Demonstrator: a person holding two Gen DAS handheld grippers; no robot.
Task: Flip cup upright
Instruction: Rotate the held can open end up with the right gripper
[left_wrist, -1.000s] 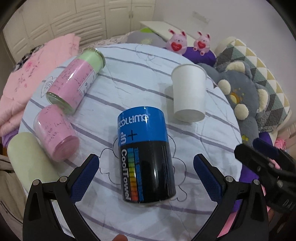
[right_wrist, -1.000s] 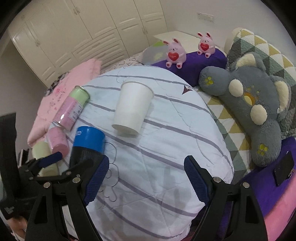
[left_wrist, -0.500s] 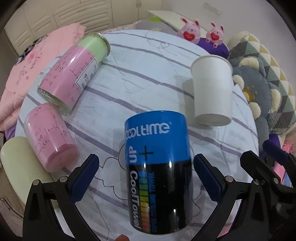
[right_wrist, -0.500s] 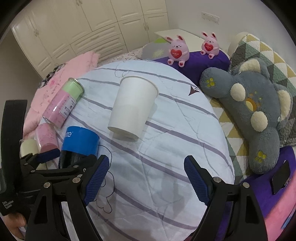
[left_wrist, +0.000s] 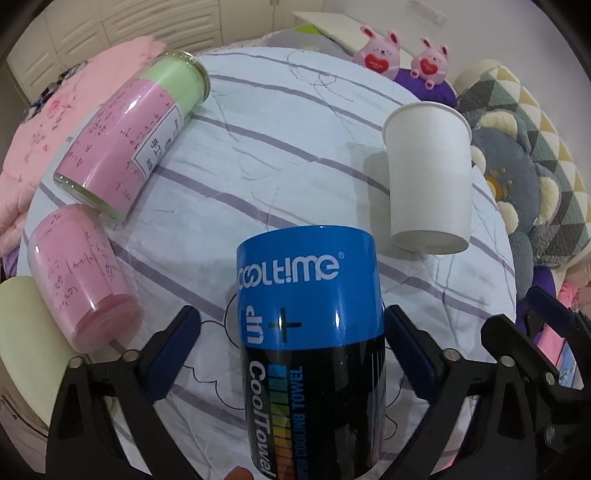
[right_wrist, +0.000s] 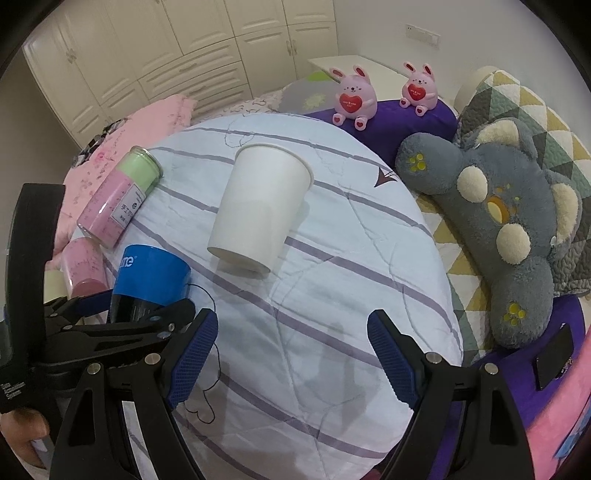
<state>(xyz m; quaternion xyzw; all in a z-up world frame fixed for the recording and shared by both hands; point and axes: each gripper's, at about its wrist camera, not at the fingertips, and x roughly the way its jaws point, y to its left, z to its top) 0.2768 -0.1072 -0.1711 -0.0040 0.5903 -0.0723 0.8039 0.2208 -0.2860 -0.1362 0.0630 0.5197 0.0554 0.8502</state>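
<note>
While the left gripper (left_wrist: 291, 350) hung low over the striped quilt (left_wrist: 295, 147), its blue-padded fingers (left_wrist: 177, 347) stood spread to either side of the blue-and-black CoolTowel can (left_wrist: 310, 332), the right pad close against the can's side, the left pad clear of it, so nothing was clamped. The can lay on its side, blue end pointing away. The white paper cup (left_wrist: 430, 177), the one that matters, sat further out and to the right of the can, lying on the quilt with its rim far from the camera and its base nearer. Over in the right wrist view, the right gripper (right_wrist: 291, 358) hovered with its fingers (right_wrist: 391, 354) wide apart, gripping nothing, the cup (right_wrist: 258, 210) well ahead of them. A pink-and-green jar (left_wrist: 129, 140) lay on its side at far left, a pink jar (left_wrist: 81, 277) just below it. A grey plush bear (right_wrist: 498, 221) and two pink bunnies (right_wrist: 354, 96) lined the right edge.
</note>
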